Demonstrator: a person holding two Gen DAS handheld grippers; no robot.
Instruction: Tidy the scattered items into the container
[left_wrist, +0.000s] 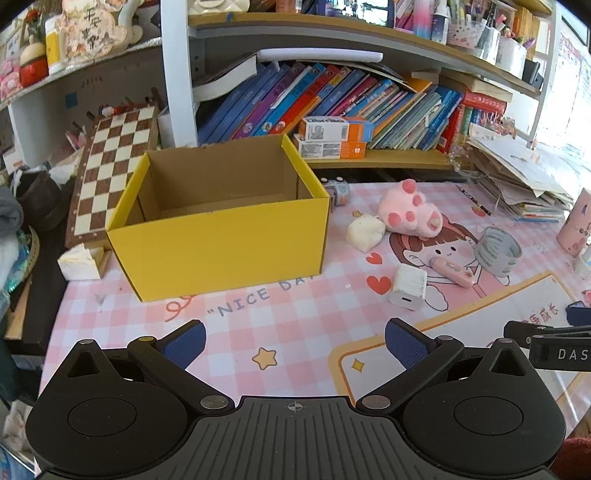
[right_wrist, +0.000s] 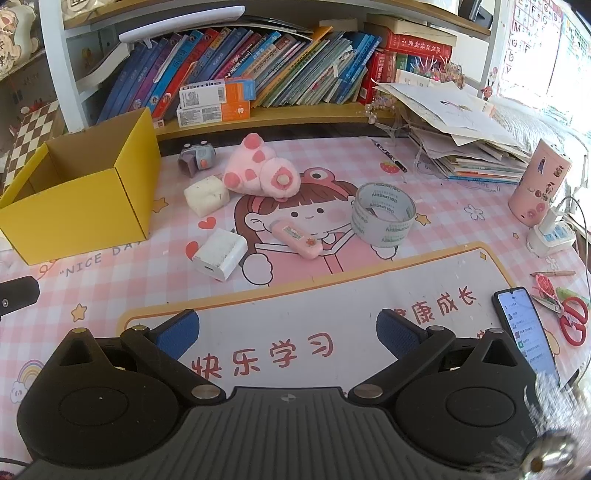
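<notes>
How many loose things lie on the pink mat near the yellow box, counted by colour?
Pink: 2, plush paw and pink tube
White: 2, charger and white block
Grey: 2, tape roll and small grey gadget
Total: 6. All lie outside the yellow box.

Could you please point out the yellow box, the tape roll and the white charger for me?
Yellow box (left_wrist: 221, 243), left wrist view, on its front wall.
Tape roll (right_wrist: 384, 221), right wrist view, on its outer band.
White charger (right_wrist: 221, 253), right wrist view, on its top face.
</notes>
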